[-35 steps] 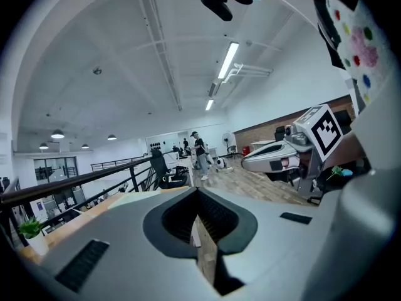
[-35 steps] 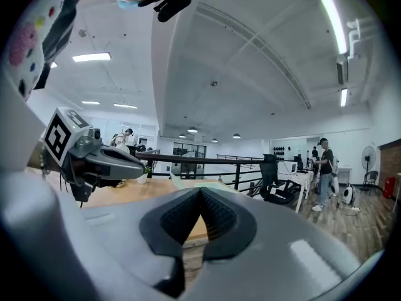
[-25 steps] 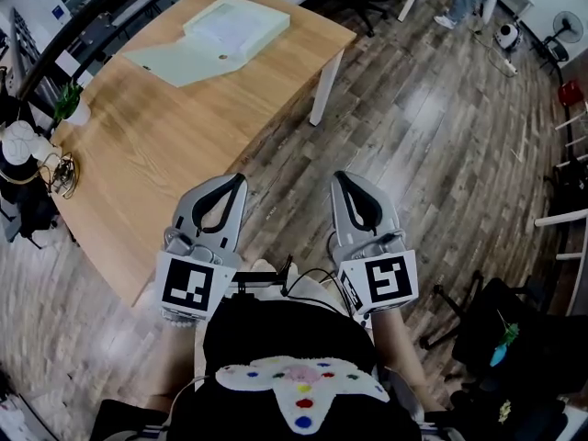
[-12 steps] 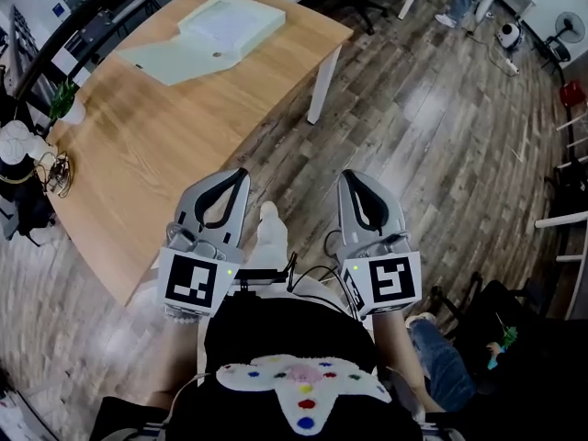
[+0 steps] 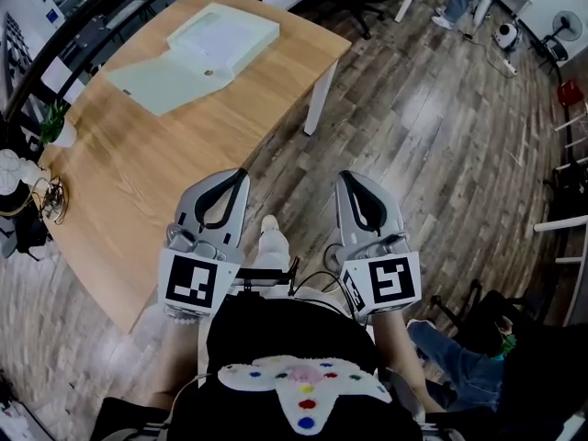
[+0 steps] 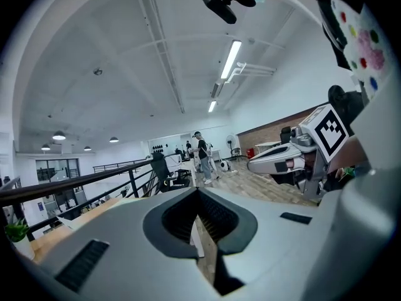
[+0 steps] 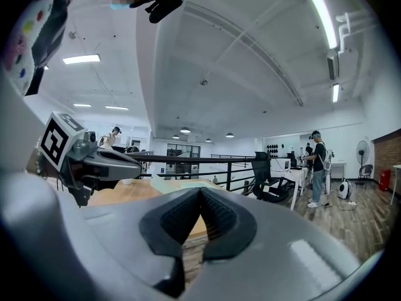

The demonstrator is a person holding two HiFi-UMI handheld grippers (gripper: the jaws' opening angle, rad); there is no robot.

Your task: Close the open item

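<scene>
**Grippers.** The left gripper (image 5: 236,177) and the right gripper (image 5: 343,178) are held side by side, close to the person's body, off the near edge of the table (image 5: 138,177). The left gripper overlaps that near edge in the head view. The right gripper sits over the wooden floor (image 5: 432,127), to the right of the table. Both point toward the table's far end.

**Finger state.** In the left gripper view, the left gripper (image 6: 198,190) has its fingers pressed together at the tips, with nothing between them. In the right gripper view, the right gripper (image 7: 200,190) is the same: fingers together, nothing held.

**Task item.** The box (image 5: 220,33) rests on the far end of the table, well apart from both grippers. It is open. Its lid (image 5: 152,79) lies folded out flat on the tabletop, on the side of the box nearer the table's left edge, and joins the box along one side. The inside of the box faces up.

**Other items.**
- A small potted plant (image 5: 55,129) stands at the table's left edge.
- One white table leg (image 5: 317,99) shows below the right edge.
- A black railing (image 5: 87,28) runs behind the table's far side.
</scene>
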